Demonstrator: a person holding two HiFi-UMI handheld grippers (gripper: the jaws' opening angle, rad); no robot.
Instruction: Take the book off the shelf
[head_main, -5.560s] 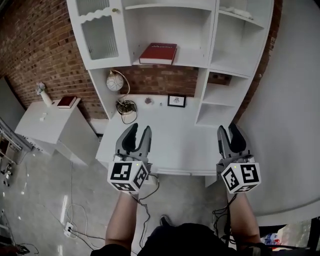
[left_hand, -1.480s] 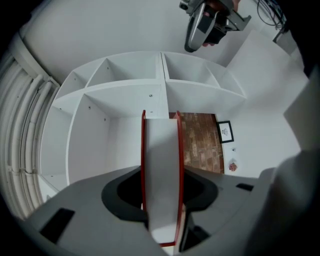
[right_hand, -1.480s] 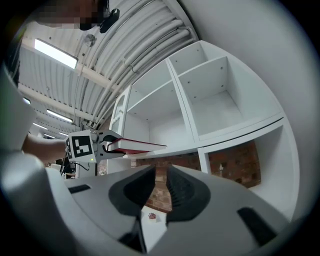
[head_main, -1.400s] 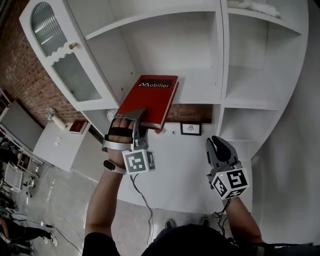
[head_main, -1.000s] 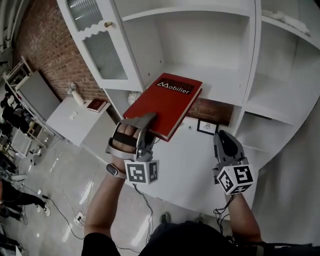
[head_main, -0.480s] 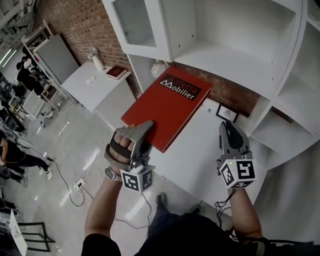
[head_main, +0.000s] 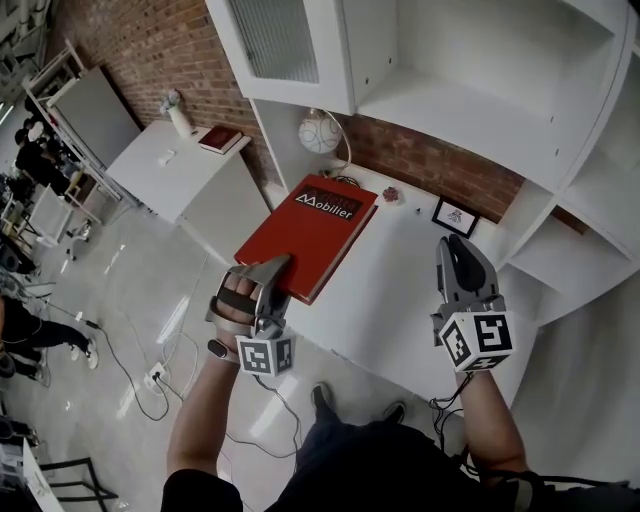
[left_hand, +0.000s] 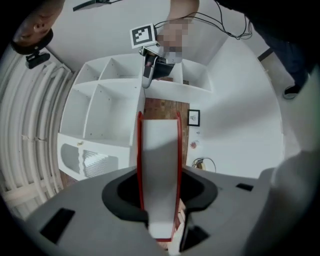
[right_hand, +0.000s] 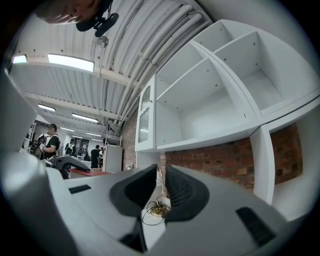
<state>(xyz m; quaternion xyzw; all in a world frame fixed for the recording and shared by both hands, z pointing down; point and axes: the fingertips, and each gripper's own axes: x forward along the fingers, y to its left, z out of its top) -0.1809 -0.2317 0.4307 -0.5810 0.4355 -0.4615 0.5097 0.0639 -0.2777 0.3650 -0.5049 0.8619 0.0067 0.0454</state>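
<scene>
A large red hardcover book (head_main: 310, 235) with white lettering lies flat, low over the left part of the white desk (head_main: 400, 290). My left gripper (head_main: 280, 265) is shut on its near edge. In the left gripper view the book's white page edge (left_hand: 159, 165) runs up between the jaws of the left gripper (left_hand: 159, 192). My right gripper (head_main: 455, 248) hovers over the desk's right side with nothing in it. In its own view the right gripper (right_hand: 160, 172) shows only a narrow slit between the jaws. The white shelf (head_main: 450, 105) above the desk holds nothing that I can see.
A round white lamp (head_main: 320, 132), a tangle of cable and a small framed picture (head_main: 455, 216) stand at the back of the desk. A white side cabinet (head_main: 180, 170) with a small red book (head_main: 217, 140) is at the left. Cables lie on the floor.
The left gripper has brought the red book down and away from the shelf to just over the desk. The right gripper has kept its place and stayed shut.
</scene>
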